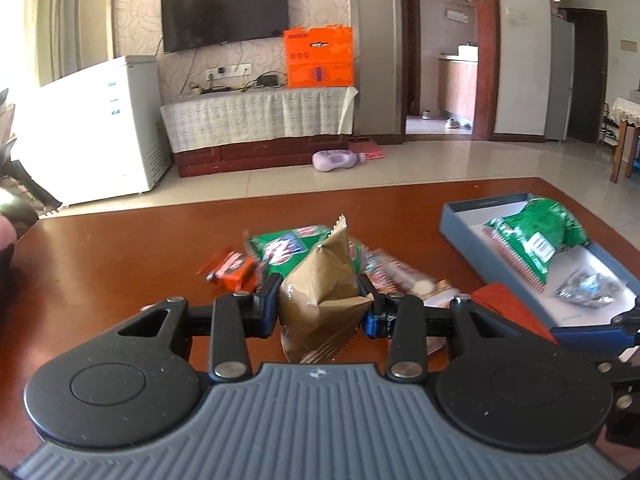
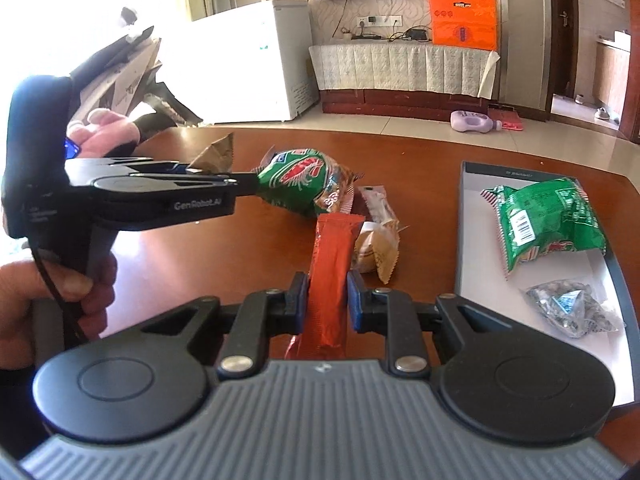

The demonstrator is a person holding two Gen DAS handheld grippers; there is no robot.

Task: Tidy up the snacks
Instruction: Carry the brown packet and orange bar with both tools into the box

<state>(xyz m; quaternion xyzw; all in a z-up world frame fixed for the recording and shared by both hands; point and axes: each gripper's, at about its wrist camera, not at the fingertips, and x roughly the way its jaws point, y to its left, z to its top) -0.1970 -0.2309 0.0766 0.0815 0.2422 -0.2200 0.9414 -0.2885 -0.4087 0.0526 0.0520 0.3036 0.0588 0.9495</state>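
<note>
While both grippers are loaded, the left gripper pinches a puffy tan snack packet with crimped ends, raised above the brown table. Clamped tight in the right gripper is a long red stick packet, standing nearly upright between the pads. Loose snacks sit mid-table: a green bag and a small round pastry in clear wrap. At the right, the blue-rimmed box holds another green bag and a silvery packet. A hand grips the left gripper's handle, pointing it sideways across the table.
</note>
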